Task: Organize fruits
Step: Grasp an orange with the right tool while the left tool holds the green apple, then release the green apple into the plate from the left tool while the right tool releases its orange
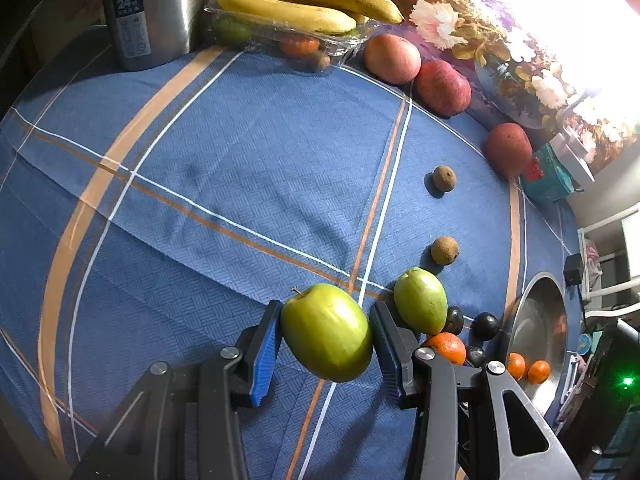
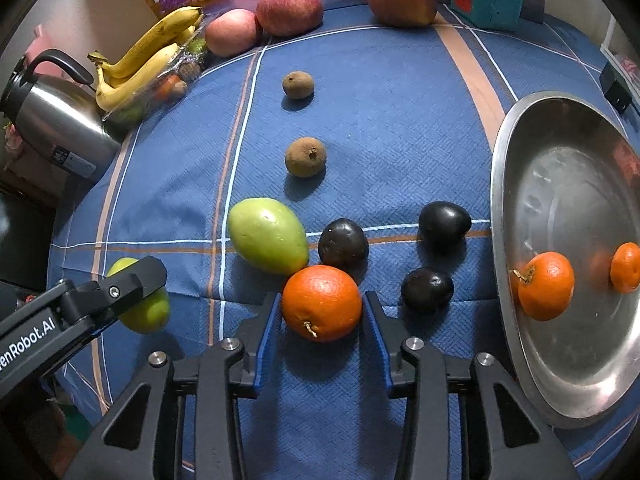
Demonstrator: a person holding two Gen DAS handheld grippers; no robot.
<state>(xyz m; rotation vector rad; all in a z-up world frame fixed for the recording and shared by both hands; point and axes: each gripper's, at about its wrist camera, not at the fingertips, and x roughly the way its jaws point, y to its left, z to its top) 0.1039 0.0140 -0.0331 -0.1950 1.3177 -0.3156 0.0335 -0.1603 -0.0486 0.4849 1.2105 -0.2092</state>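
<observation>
On the blue tabletop (image 2: 400, 128), the right tongs (image 2: 322, 320) straddle an orange (image 2: 321, 303), pads just beside it, not clearly pressing. The left tongs (image 1: 326, 336) grip a green apple (image 1: 327, 332). Next, probably: clamp, lift, carry to the steel bowl (image 2: 560, 360).

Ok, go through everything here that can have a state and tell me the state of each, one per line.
Left hand-held gripper: shut on the green apple, held off the cloth.
Right hand-held gripper: astride the orange, which sits on the cloth; contact unclear.
Metal bowl: holds two small oranges.
Green mango: lying loose on the cloth.
Bananas: resting on a clear tray.
Kettle: lid closed.
</observation>
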